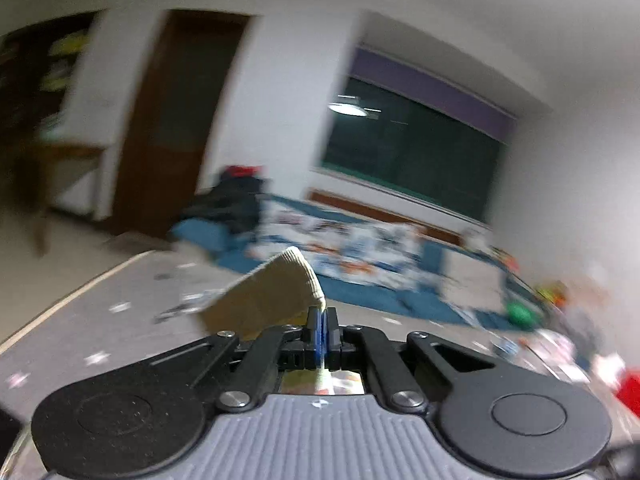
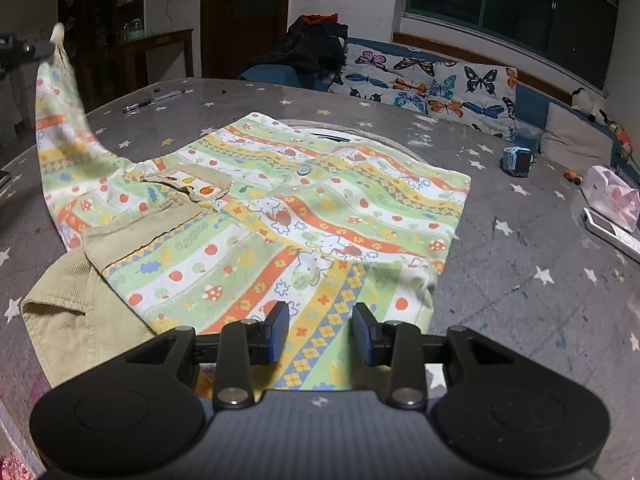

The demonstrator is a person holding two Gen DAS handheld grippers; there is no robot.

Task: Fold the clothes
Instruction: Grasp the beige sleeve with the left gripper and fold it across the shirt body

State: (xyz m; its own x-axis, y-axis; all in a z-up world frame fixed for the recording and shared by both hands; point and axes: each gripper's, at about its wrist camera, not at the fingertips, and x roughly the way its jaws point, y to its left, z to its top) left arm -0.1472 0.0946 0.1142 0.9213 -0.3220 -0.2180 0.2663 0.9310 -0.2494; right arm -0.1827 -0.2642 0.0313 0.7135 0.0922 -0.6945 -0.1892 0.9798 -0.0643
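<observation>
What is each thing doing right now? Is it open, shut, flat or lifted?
left gripper: shut on the sleeve cuff.
sleeve cuff: pinched, lifted off the table.
right gripper: open, hovering over the shirt's hem.
patterned shirt: spread flat, one sleeve raised.
beige garment: partly under the shirt, rumpled.
table: star-print cover on.

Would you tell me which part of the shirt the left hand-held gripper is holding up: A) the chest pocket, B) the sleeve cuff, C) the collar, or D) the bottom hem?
B: the left hand-held gripper is shut on the beige ribbed sleeve cuff, with the sleeve lifted off the table.
</observation>
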